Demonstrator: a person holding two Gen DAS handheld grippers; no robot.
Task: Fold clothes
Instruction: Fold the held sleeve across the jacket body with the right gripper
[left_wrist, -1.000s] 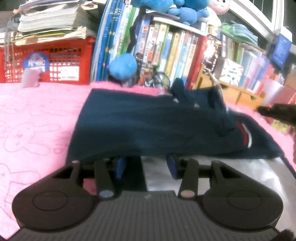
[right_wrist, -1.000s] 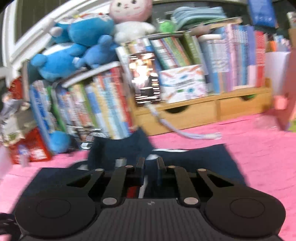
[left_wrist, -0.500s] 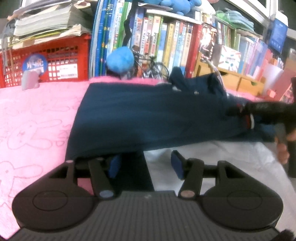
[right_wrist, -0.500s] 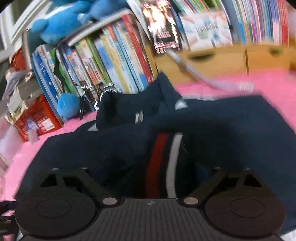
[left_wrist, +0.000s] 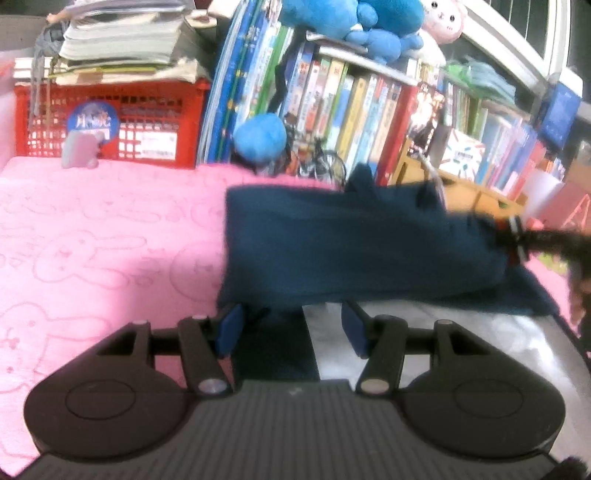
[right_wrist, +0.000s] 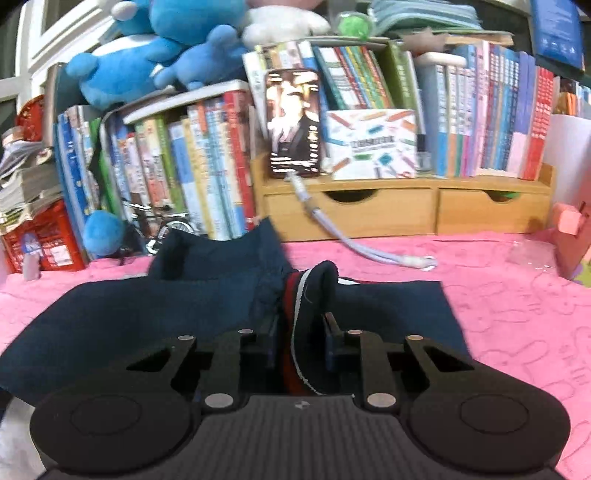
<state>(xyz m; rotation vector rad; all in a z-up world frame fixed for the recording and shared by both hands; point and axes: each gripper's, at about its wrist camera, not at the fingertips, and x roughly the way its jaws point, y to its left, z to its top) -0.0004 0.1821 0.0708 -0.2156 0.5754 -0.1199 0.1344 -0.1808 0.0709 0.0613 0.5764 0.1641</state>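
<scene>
A navy garment (left_wrist: 351, 251) lies flat across a pink towel (left_wrist: 92, 240) and a grey sheet (left_wrist: 443, 332). My left gripper (left_wrist: 291, 328) is open at its near hem, and a strip of dark cloth runs between the blue pads (left_wrist: 229, 328) without being pressed. In the right wrist view the garment (right_wrist: 147, 314) bunches up at its red-and-white striped cuff (right_wrist: 299, 295). My right gripper (right_wrist: 301, 339) has its jaws closing, and the cuff fills the gap between them. The left wrist view shows that gripper (left_wrist: 517, 236) at the right with the cuff (left_wrist: 513, 229) raised off the cloth.
Along the back stand a red crate (left_wrist: 110, 122) under stacked papers, rows of books (right_wrist: 207, 166) and a wooden drawer unit (right_wrist: 406, 210). A pale cable (right_wrist: 369, 254) trails over the towel. A blue plush ball (left_wrist: 260, 138) and a pink box (right_wrist: 569, 236) sit at the edges.
My right gripper, wide open over the striped cuff half a second ago, has narrowed onto it and the cuff now stands up. The left gripper opened slightly and stayed at the hem.
</scene>
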